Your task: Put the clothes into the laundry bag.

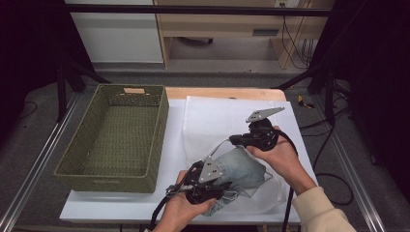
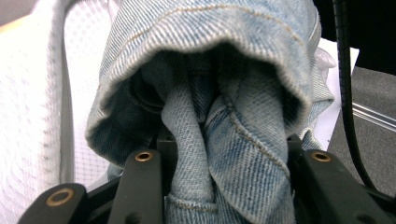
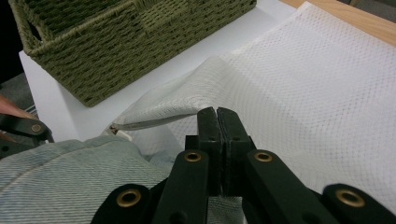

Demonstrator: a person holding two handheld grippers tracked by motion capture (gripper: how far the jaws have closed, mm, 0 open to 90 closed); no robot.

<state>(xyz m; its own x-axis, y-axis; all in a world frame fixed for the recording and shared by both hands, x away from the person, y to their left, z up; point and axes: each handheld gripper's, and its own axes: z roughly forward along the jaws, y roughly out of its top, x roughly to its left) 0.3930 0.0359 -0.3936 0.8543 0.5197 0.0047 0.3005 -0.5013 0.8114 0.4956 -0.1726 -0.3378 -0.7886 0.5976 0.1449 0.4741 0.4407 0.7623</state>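
High view, job: I am stuffing a rolled pair of light denim jeans [image 1: 241, 166] into a white mesh laundry bag [image 1: 227, 121] that lies flat on the white board, centre to right of frame.
High view, left gripper [image 1: 205, 186]: low centre of frame, at the near end of the jeans bundle.
High view, right gripper [image 1: 239, 140]: right of centre, at the bag's mouth edge, just above the jeans.
High view, basket: the green woven basket [image 1: 116, 137] fills the left half and has nothing in it.
Left gripper view, hold: my jaws stand part-way apart, clamped on a thick twist of denim [image 2: 219, 154] that rises up the middle of the frame; bag mesh [image 2: 32, 116] shows at the left edge.
Right gripper view, hold: my jaws are pressed fully together at lower centre; mesh lies under and around them, so I judge they pinch the bag fabric [image 3: 299, 93].
Right gripper view, bag mouth: a lifted flap of the opening [image 3: 163, 109] stands left of centre, with the jeans [image 3: 70, 172] at lower left beneath it.
Progress: the far end of the jeans looks tucked under the mesh, the near end is outside.
Left to do: push the rest in, and, I judge, close the bag.
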